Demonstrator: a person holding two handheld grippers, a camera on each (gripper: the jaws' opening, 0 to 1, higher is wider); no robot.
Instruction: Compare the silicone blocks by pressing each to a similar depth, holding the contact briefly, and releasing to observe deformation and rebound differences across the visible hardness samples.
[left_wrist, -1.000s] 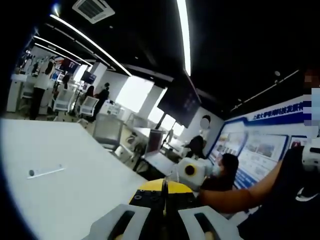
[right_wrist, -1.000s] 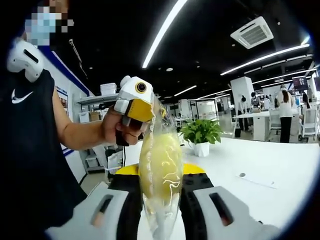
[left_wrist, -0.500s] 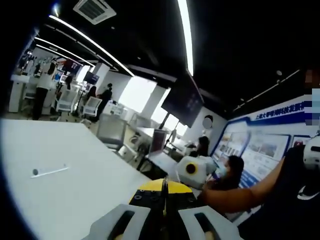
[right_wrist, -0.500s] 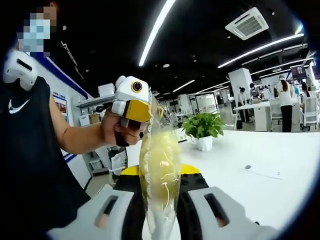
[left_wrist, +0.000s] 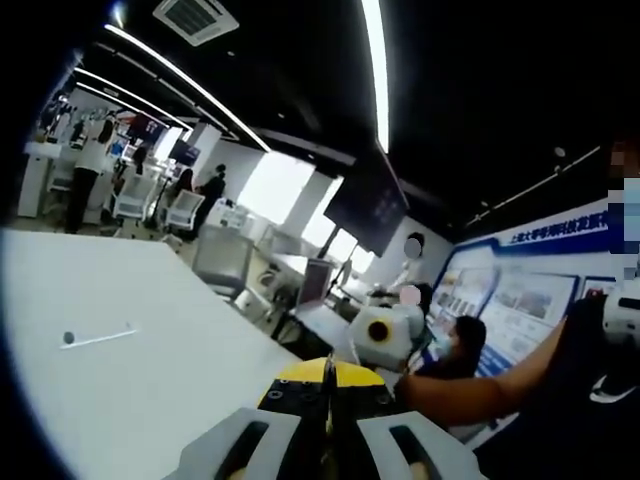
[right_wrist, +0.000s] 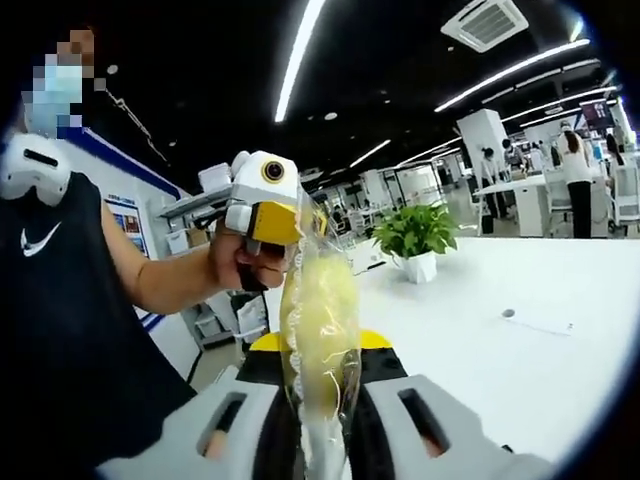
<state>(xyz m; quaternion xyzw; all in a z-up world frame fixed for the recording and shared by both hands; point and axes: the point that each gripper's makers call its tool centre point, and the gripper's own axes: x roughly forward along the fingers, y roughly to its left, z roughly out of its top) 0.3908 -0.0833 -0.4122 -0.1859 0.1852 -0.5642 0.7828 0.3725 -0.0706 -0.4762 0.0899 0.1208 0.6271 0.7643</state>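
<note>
Squeezing one yellowish silicone block (right_wrist: 320, 330) wrapped in clear film, held up in the air between both tools: right gripper (right_wrist: 322, 420) clenched on its lower part, left gripper (right_wrist: 262, 215) pinching the film's top edge, seen edge-on in the left gripper view with the left gripper (left_wrist: 328, 440) closed tight on it. Judged to be mid-press on a single sample, with release and rebound check not yet done. Counted: one block, two grippers, one potted plant (right_wrist: 417, 240) on the white table (right_wrist: 520, 350); no other hardness samples seen for comparing.

- Long ceiling lights (left_wrist: 377, 70) shine bright against a dark ceiling.
- The white table (right_wrist: 540, 350) glares.
- Edges bend and curve.
- Far things look soft and blurry.
</note>
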